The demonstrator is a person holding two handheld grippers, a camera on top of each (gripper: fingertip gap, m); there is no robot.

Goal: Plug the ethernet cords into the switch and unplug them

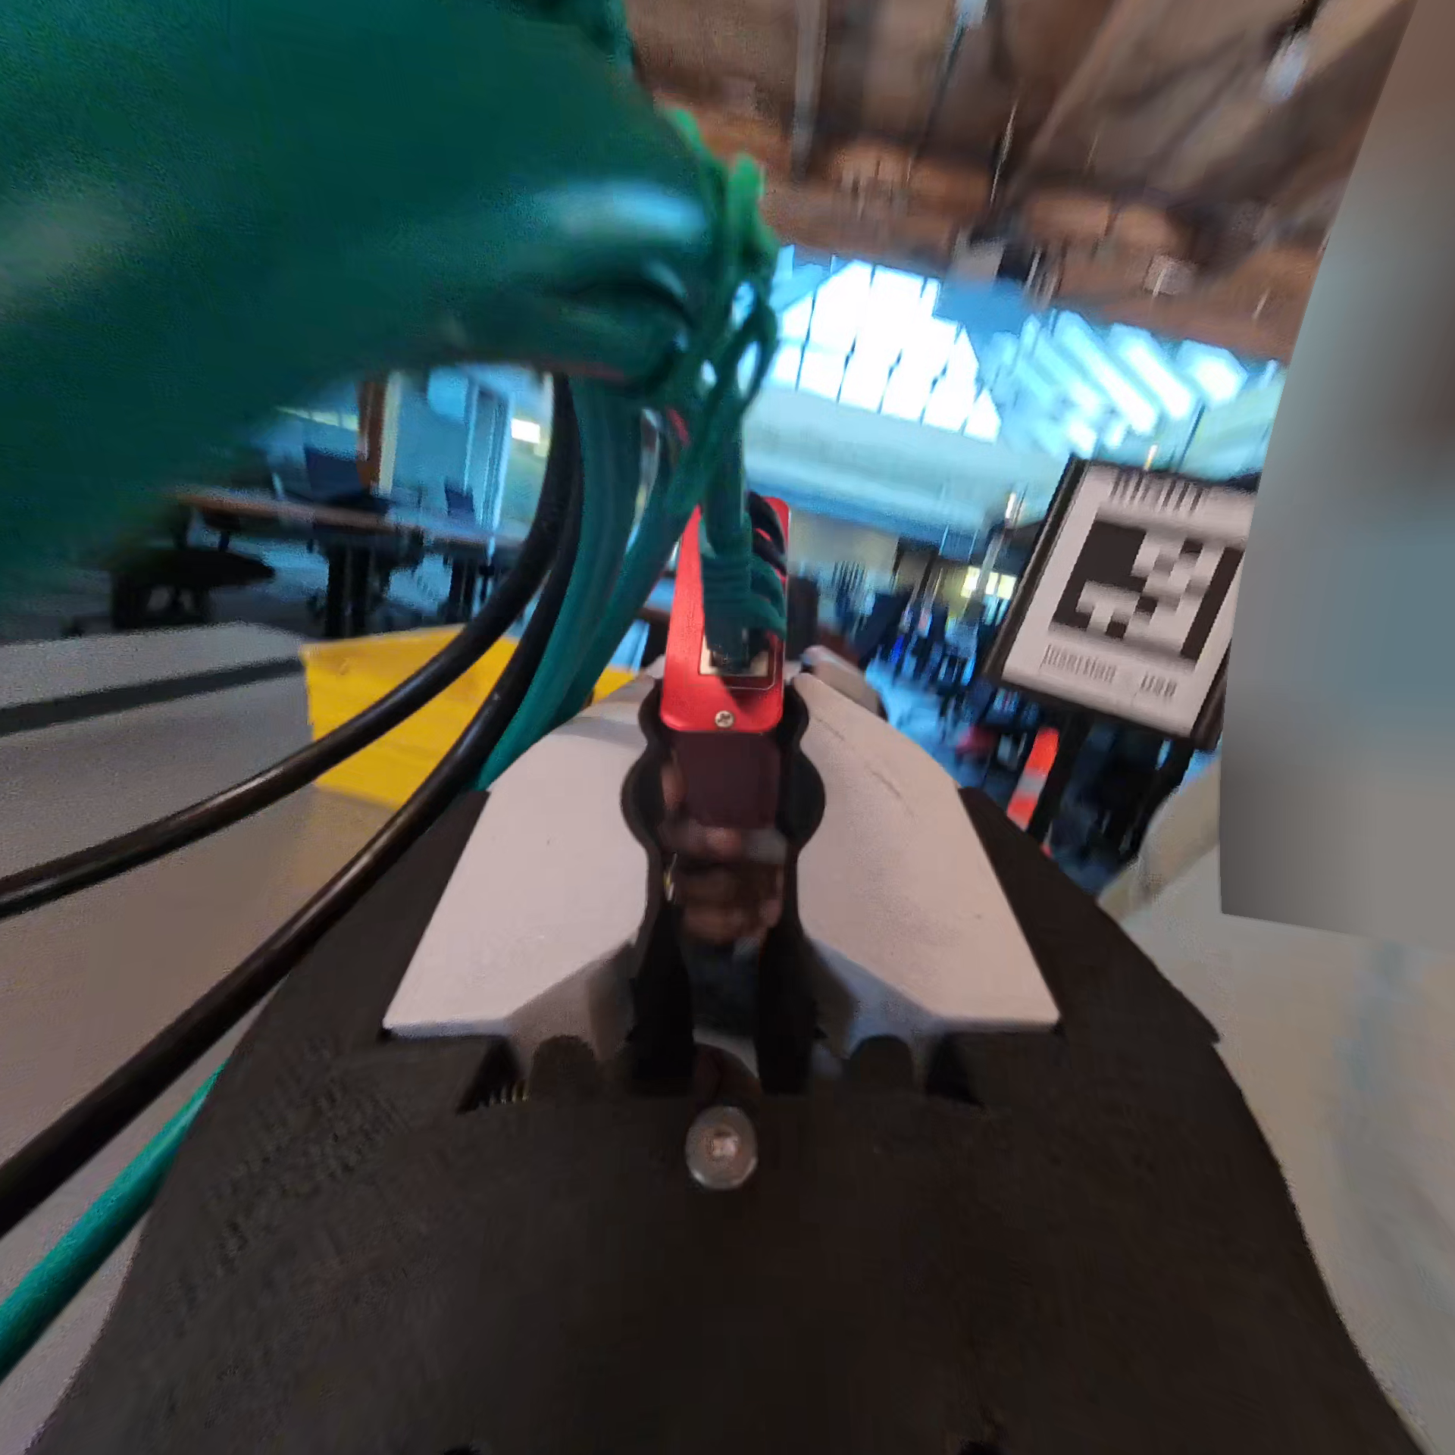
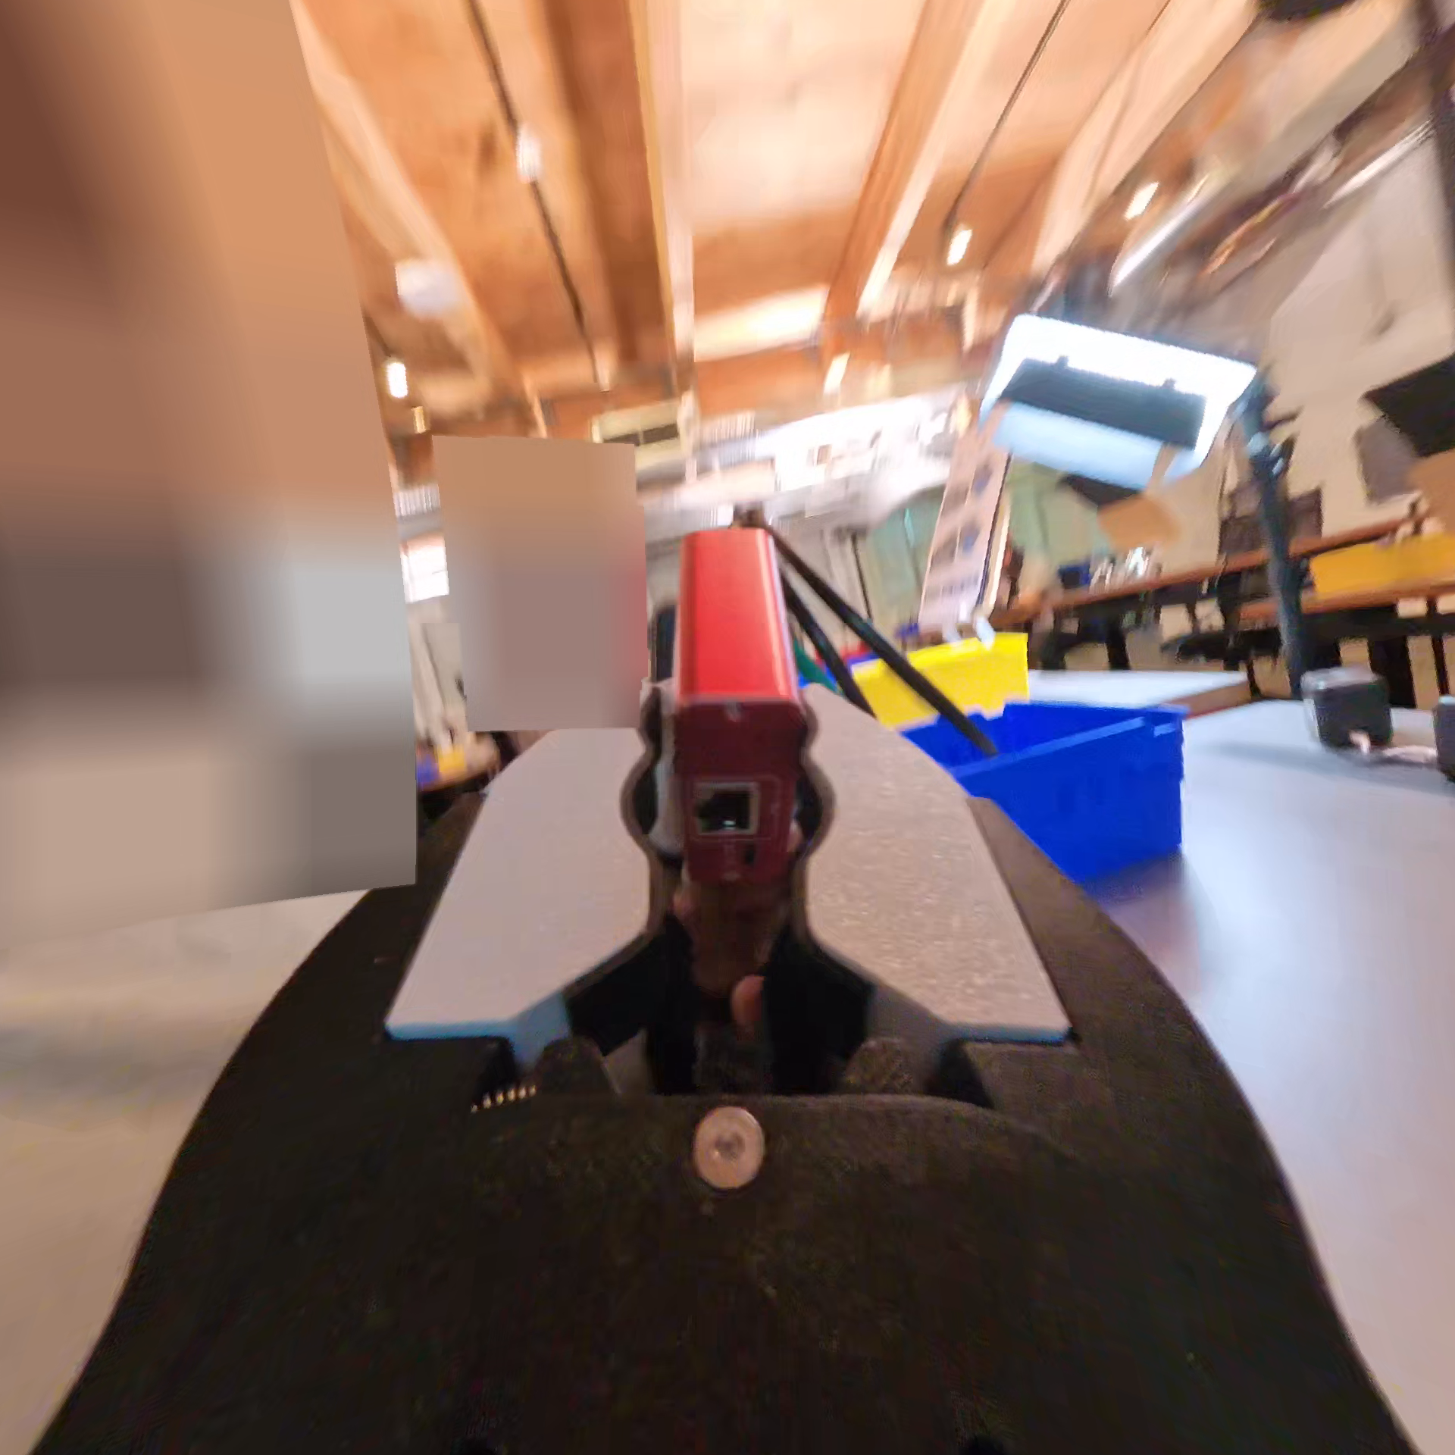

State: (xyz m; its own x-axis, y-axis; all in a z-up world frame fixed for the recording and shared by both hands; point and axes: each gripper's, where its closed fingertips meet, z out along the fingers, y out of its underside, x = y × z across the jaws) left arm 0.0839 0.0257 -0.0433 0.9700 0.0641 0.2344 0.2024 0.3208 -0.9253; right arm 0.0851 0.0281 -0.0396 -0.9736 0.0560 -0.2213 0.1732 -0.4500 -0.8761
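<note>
The red switch (image 1: 720, 677) sits clamped between the fingers of both our grippers, lifted off the grey table (image 1: 157, 827), its long axis running along the line from one gripper to the other. In the left wrist view a green ethernet cord (image 1: 728, 583) is seated in the port on the end face nearest the left gripper (image 1: 720, 736) — it rises up and away. In the right wrist view the empty port (image 2: 726, 809) faces the right gripper (image 2: 728, 795) — we judge any unplugging pull must follow the cord's own plug axis.
</note>
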